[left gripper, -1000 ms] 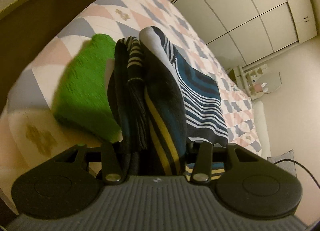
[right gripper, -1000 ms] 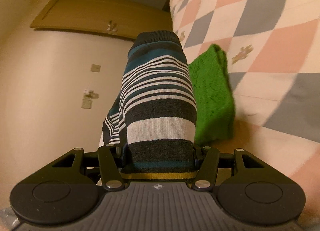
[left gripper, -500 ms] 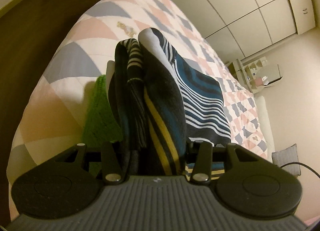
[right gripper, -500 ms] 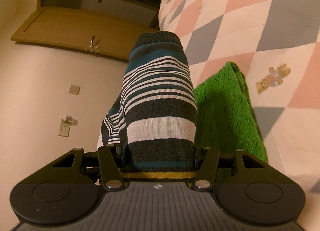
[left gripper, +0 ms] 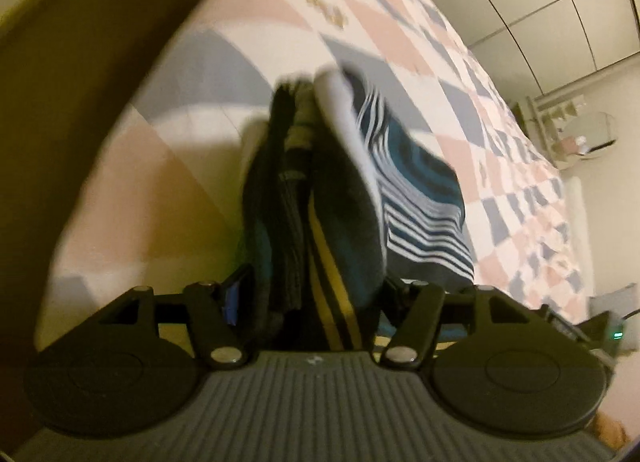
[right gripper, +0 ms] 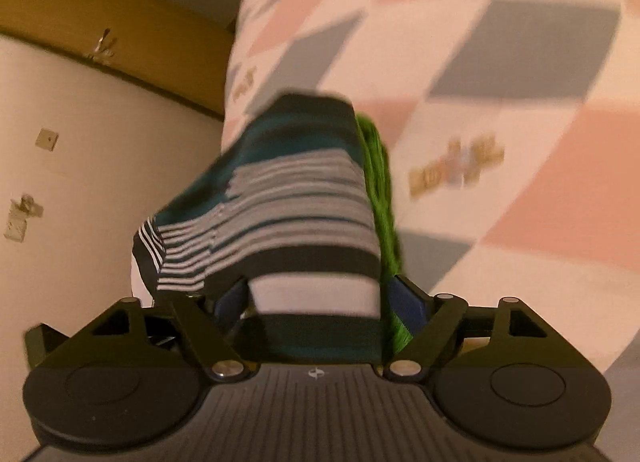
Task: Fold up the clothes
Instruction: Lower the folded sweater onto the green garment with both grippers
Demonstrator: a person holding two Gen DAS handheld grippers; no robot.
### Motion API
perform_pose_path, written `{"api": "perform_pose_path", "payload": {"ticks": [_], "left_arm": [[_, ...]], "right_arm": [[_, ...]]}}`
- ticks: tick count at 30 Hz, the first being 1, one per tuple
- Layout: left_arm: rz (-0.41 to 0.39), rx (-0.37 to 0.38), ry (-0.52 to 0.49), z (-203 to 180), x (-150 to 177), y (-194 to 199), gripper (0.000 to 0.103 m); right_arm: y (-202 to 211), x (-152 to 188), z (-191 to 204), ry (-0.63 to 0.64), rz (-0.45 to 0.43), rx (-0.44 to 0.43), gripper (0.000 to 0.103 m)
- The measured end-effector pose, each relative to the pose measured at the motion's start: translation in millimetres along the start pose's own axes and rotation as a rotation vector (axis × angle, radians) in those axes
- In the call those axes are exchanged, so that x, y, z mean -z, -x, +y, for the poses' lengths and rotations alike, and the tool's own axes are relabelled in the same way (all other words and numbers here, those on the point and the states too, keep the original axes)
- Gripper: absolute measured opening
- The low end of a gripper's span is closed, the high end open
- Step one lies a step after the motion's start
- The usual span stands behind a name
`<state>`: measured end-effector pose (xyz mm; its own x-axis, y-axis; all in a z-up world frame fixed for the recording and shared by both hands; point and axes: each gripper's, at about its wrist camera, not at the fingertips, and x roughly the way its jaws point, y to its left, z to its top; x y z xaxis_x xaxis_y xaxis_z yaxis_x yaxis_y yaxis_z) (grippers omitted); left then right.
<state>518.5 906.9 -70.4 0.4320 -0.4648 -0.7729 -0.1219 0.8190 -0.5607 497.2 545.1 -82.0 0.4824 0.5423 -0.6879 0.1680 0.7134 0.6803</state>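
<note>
We have just spread both the left gripper (left gripper: 308,298) and right gripper (right gripper: 320,302), releasing the folded striped garment (right gripper: 296,197) onto the green knit (right gripper: 380,181).

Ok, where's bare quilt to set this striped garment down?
Bare quilt lies right of the green knit, around the bear print, and beyond the striped garment toward the wardrobe. Crowded: near the bed's edge, where striped garment and green knit sit together.
</note>
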Motion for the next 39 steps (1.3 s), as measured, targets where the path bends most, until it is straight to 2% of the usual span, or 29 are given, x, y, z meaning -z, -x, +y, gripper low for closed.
{"api": "perform_pose_path", "payload": {"ticks": [3, 4, 5, 7, 10, 14, 16, 20, 23, 26, 27, 29, 30, 31, 33, 37, 39], "left_arm": [[-0.09, -0.045, -0.038, -17, 0, 33, 0.037], [-0.12, -0.057, -0.055, -25, 0, 43, 0.028], [-0.145, -0.066, -0.09, -35, -4, 48, 0.025], [-0.193, -0.083, -0.161, -55, -11, 54, 0.017], [-0.236, -0.085, -0.236, -82, -27, 41, 0.015], [-0.24, -0.113, -0.251, -81, -39, 6, 0.015], [-0.222, -0.156, -0.19, -60, -42, -17, 0.011], [-0.252, -0.073, 0.015, 0, -33, -35, 0.009], [-0.277, -0.043, 0.037, 15, -26, -36, 0.009], [-0.281, -0.013, 0.077, 25, -25, -33, 0.008], [-0.283, -0.014, 0.098, 25, -27, -29, 0.005], [-0.301, -0.003, 0.132, 21, -26, -17, 0.002], [-0.321, 0.012, 0.134, 16, -24, -8, 0.002], [-0.34, 0.027, 0.133, 10, -22, 1, 0.006], [-0.359, 0.056, 0.099, -4, -11, 22, 0.006], [-0.338, 0.086, 0.02, -28, 15, 47, 0.007], [-0.308, 0.034, -0.028, -32, 31, 45, 0.007]], "right_arm": [[19, -10, 10, 0.079, -0.09, 0.053, 0.078], [22, -17, 13, 0.099, -0.112, 0.057, 0.074], [24, -24, 16, 0.119, -0.132, 0.06, 0.07], [27, -38, 22, 0.16, -0.174, 0.066, 0.046], [16, -56, 38, 0.227, -0.151, 0.047, 0.025], [-8, -69, 50, 0.259, -0.123, 0.037, 0.024], [-22, -71, 48, 0.247, -0.093, 0.03, 0.024], [-49, -69, 31, 0.202, -0.021, 0.029, 0.021], [-56, -68, 14, 0.103, -0.008, -0.037, 0.021], [-51, -71, 15, 0.08, 0.0, -0.06, 0.021], [-49, -72, 15, 0.073, 0.002, -0.067, 0.022], [-41, -73, 18, 0.073, -0.003, -0.077, 0.03], [-31, -71, 22, 0.095, -0.019, -0.074, 0.038], [-23, -68, 26, 0.123, -0.03, -0.082, 0.041], [-3, -57, 29, 0.173, -0.047, -0.107, 0.041], [33, -31, 35, 0.239, -0.028, -0.155, 0.041], [45, -14, 40, 0.293, 0.003, -0.171, 0.04]]}}
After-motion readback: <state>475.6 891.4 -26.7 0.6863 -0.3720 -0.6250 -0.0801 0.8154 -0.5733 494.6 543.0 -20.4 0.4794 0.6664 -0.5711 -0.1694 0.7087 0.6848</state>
